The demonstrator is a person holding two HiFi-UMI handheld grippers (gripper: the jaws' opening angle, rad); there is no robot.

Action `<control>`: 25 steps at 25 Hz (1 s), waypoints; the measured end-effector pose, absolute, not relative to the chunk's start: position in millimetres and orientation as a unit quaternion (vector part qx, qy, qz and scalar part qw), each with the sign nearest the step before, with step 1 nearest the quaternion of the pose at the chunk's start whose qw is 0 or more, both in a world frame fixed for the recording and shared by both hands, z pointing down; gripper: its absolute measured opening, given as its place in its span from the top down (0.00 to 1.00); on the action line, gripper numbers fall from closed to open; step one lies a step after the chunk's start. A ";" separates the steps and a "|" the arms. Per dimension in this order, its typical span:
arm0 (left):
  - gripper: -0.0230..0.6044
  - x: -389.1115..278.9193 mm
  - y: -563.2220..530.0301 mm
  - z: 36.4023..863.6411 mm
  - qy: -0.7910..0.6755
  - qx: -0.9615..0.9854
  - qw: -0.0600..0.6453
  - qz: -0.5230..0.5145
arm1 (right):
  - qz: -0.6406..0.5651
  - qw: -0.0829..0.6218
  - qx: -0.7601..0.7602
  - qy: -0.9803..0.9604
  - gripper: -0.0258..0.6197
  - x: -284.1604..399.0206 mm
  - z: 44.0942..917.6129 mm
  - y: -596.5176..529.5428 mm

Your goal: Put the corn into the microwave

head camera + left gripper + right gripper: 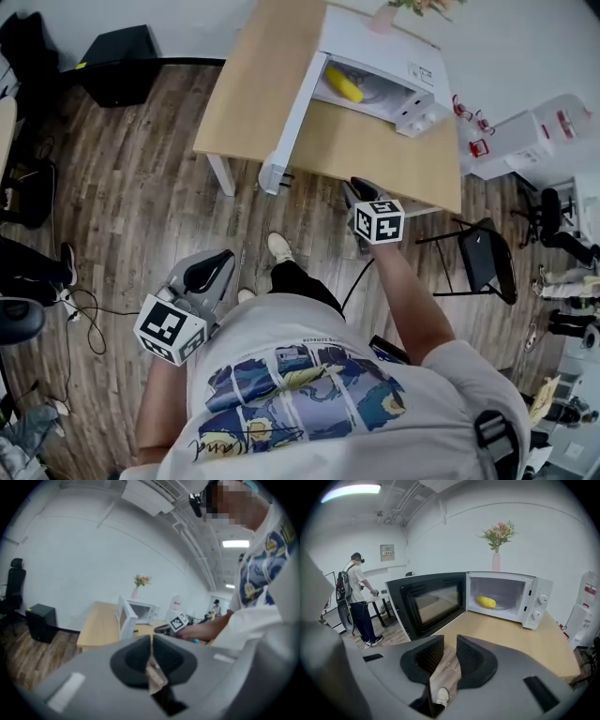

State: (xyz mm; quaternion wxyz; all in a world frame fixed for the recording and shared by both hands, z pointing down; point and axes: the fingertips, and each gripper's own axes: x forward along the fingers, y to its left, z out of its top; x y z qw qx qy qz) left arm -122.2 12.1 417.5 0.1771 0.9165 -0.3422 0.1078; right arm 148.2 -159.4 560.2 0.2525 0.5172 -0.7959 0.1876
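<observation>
**Head view.** I log one table (246,103) with a white microwave (380,47) at its far end. The microwave's door (292,112) is swung wide open. The corn (343,84) lies inside the cavity. The left gripper (217,264) sits low at the left above the wood floor (122,197), well apart from the table. The right gripper (360,193) is over the table's near edge and points toward the microwave, apart from the corn. A black chair (487,258) stands to the right.

**Left gripper view.** The jaws are pressed together with nothing between them. Beyond them I see the table, the open door and the right gripper's marker cube (178,622) at the end of an outstretched arm. A black box (41,622) stands on the floor at the left.

**Right gripper view.** The jaws stand a narrow gap apart and grip nothing. Floor and a shoe (442,696) show through the gap. The corn lies yellow in the open cavity, well ahead of the jaws. A vase of flowers (498,538) stands on top of the microwave. A person (357,597) stands at another table at the far left.
</observation>
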 end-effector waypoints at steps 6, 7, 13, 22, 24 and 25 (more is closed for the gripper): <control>0.93 -116.9 39.4 427.5 -0.321 0.925 0.169 0.115 | 0.205 0.229 0.480 -0.822 0.93 111.5 544.3 -82.2; 0.93 -116.4 42.8 428.5 -0.320 0.925 0.168 0.116 | 0.207 0.230 0.468 -0.828 0.94 103.5 542.4 -70.3; 0.93 -119.7 59.0 437.0 -0.322 0.923 0.182 0.110 | 0.209 0.240 0.397 -0.861 0.94 56.1 529.0 -6.3; 0.94 -135.9 83.2 447.6 -0.332 0.916 0.189 0.125 | 0.195 0.243 0.316 -0.896 0.95 -0.4 508.5 38.3; 0.94 -140.6 86.9 448.4 -0.337 0.913 0.190 0.129 | 0.185 0.245 0.304 -0.902 0.95 -8.5 503.8 41.1; 0.94 -142.5 88.6 448.0 -0.339 0.912 0.190 0.129 | 0.180 0.246 0.300 -0.904 0.95 -11.7 501.7 42.3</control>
